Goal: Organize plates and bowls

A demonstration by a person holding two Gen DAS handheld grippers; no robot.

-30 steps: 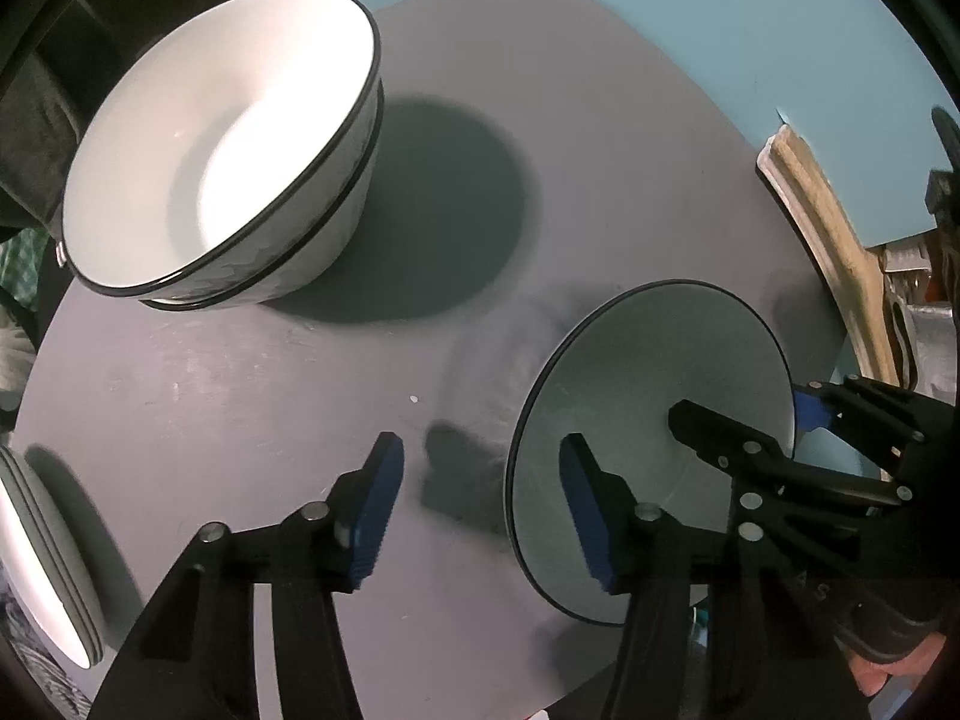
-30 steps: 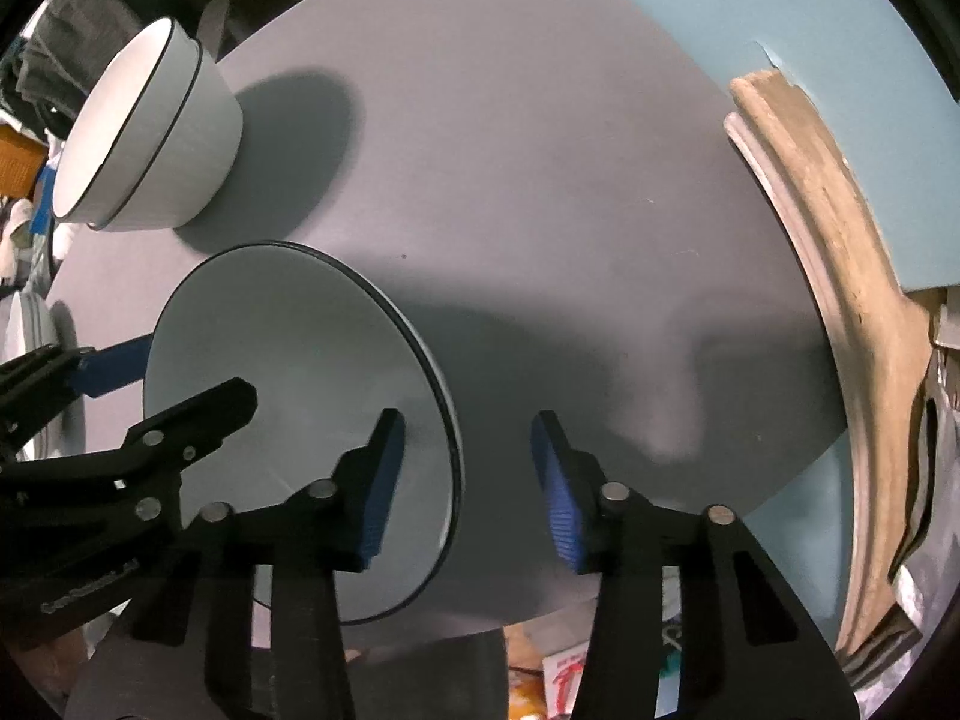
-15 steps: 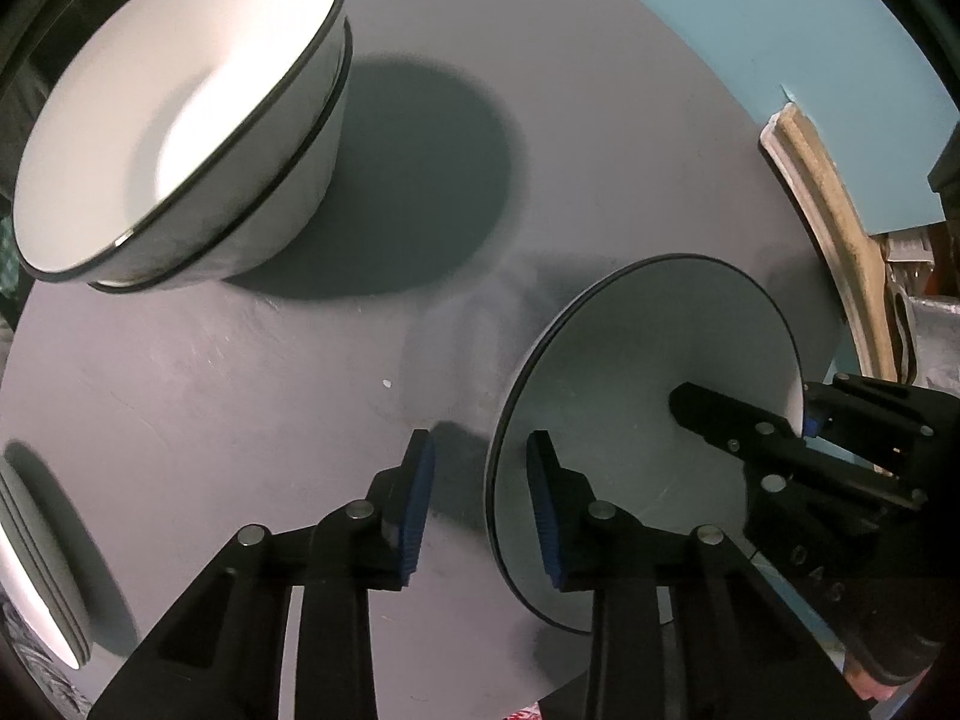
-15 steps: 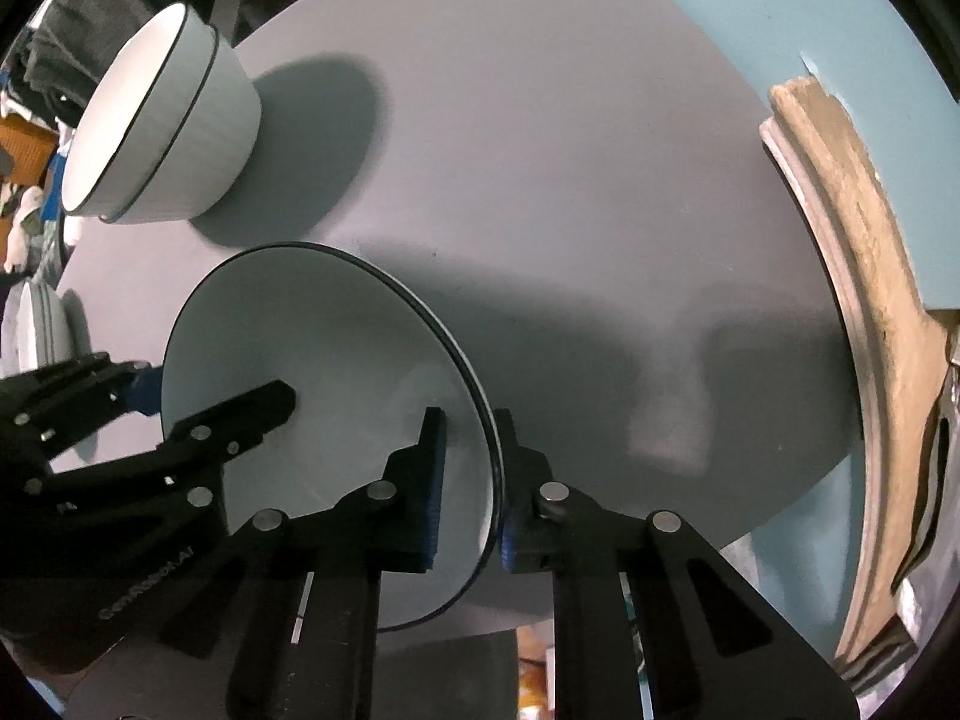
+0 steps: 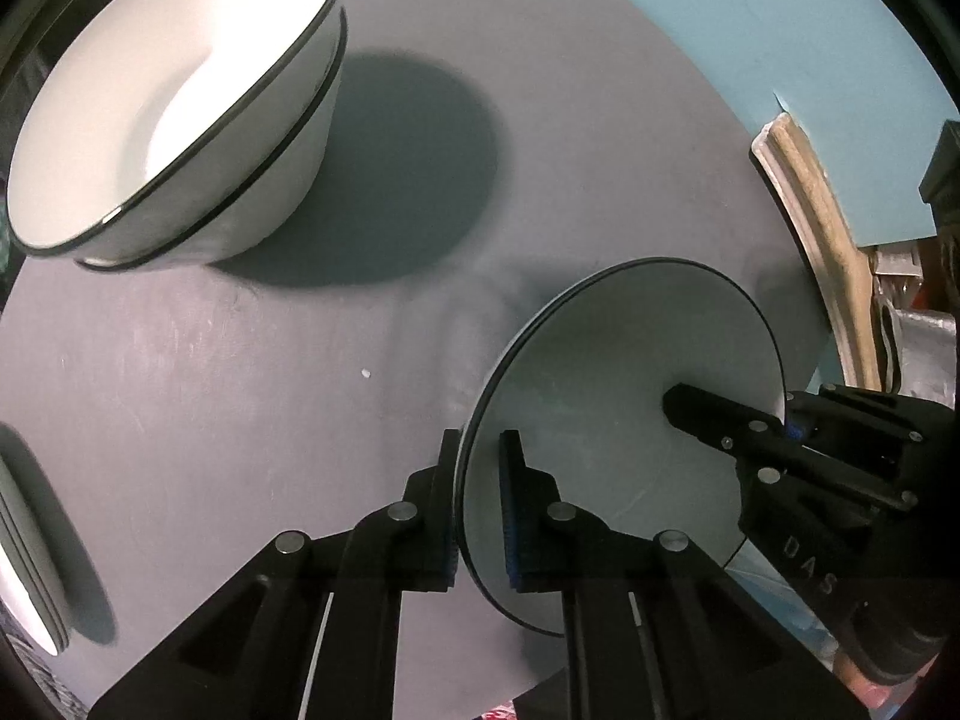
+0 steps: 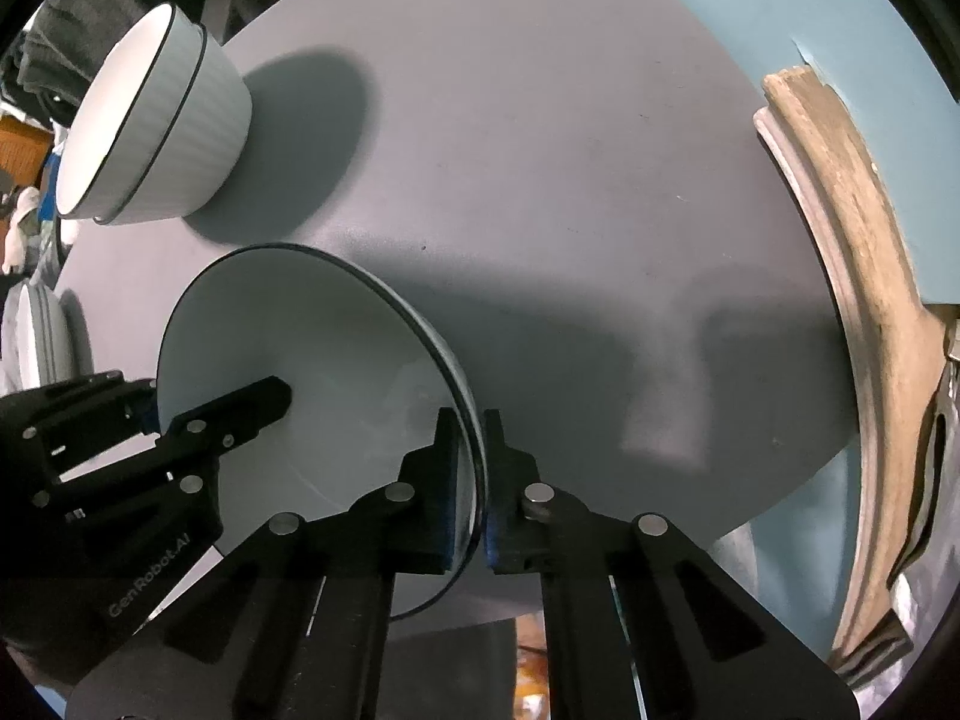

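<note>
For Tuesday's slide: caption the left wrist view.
Left gripper and right gripper clamp opposite rims of a round white plate.

plate between two grippers on the table

the plate (image 5: 624, 396) lay on the table (image 5: 240, 420), the left gripper (image 5: 480, 516) at its left rim and the right gripper (image 6: 474, 480) at its right rim. two nested bowls (image 5: 174, 96) stood behind it to the left; stacked plates (image 5: 24, 552) sat at the table's left edge.

Plate (image 5: 624, 396): smooth glazed ceramic, dark rim. Stacked bowls (image 6: 162, 120): glossy inside, ribbed outside. Table (image 6: 570, 210): matt grey. Gripper pads (image 5: 511, 516): blue, rubbery-looking.
</note>
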